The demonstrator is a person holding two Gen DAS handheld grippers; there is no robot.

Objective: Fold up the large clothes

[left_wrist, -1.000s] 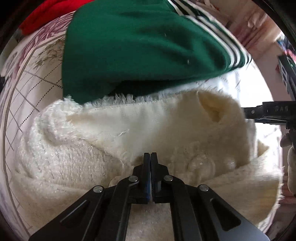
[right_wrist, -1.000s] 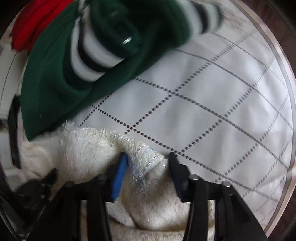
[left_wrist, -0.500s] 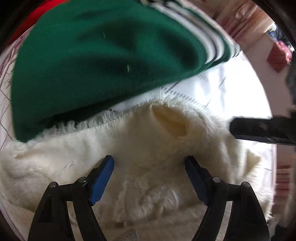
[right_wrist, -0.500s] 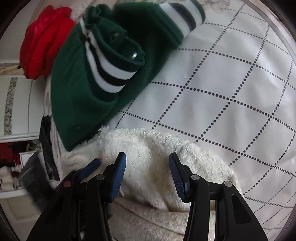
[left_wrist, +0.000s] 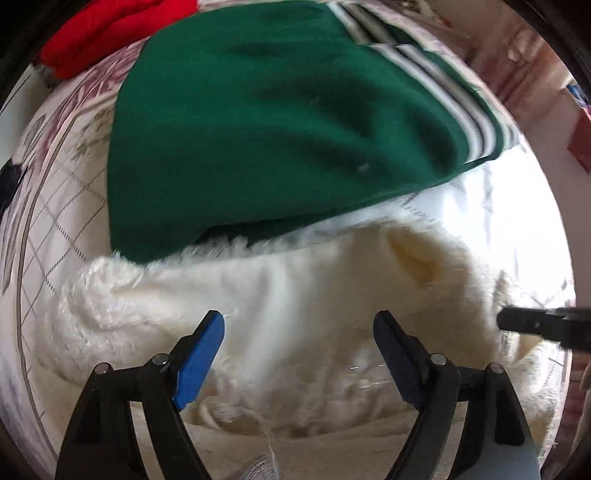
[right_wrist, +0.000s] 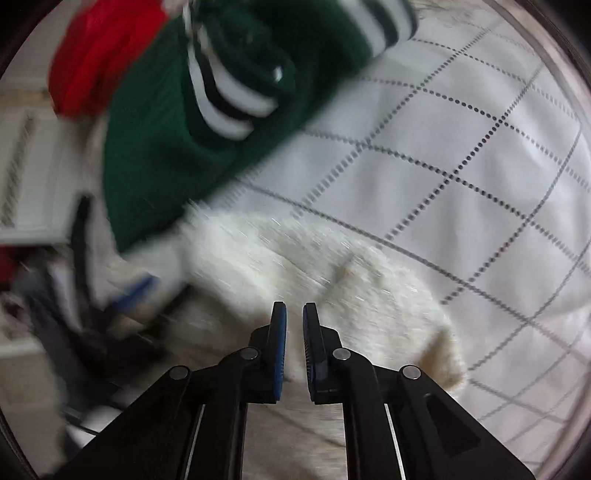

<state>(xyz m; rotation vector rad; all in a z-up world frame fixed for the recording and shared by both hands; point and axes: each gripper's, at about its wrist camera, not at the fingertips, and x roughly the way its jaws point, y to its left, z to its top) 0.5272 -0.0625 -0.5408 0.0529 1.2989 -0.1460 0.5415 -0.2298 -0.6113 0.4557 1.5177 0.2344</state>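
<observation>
A fluffy cream garment point(left_wrist: 295, 288) lies crumpled on the bed, partly under a green garment's edge. My left gripper point(left_wrist: 298, 319) hangs just above it, jaws wide and still opening, the pads clear of the fabric. My right gripper point(right_wrist: 294, 308) is over the same cream garment point(right_wrist: 332, 266), its jaws closing to a narrow slit. No fold shows pinched between them. The right gripper's black finger point(left_wrist: 543, 326) pokes in at the right edge of the left wrist view.
A green garment with white and black stripes point(left_wrist: 277, 129) point(right_wrist: 155, 158) lies beyond the cream one. A red garment point(left_wrist: 107, 29) point(right_wrist: 99, 62) sits behind it. The white bedspread with a dotted grid point(right_wrist: 461, 147) stretches to the right. White furniture point(right_wrist: 33, 177) stands left.
My left gripper, shut on the cream fabric a second ago, has opened wide and let it go. My right gripper's jaws have drawn nearly together, and it has lifted off the fold it straddled.
</observation>
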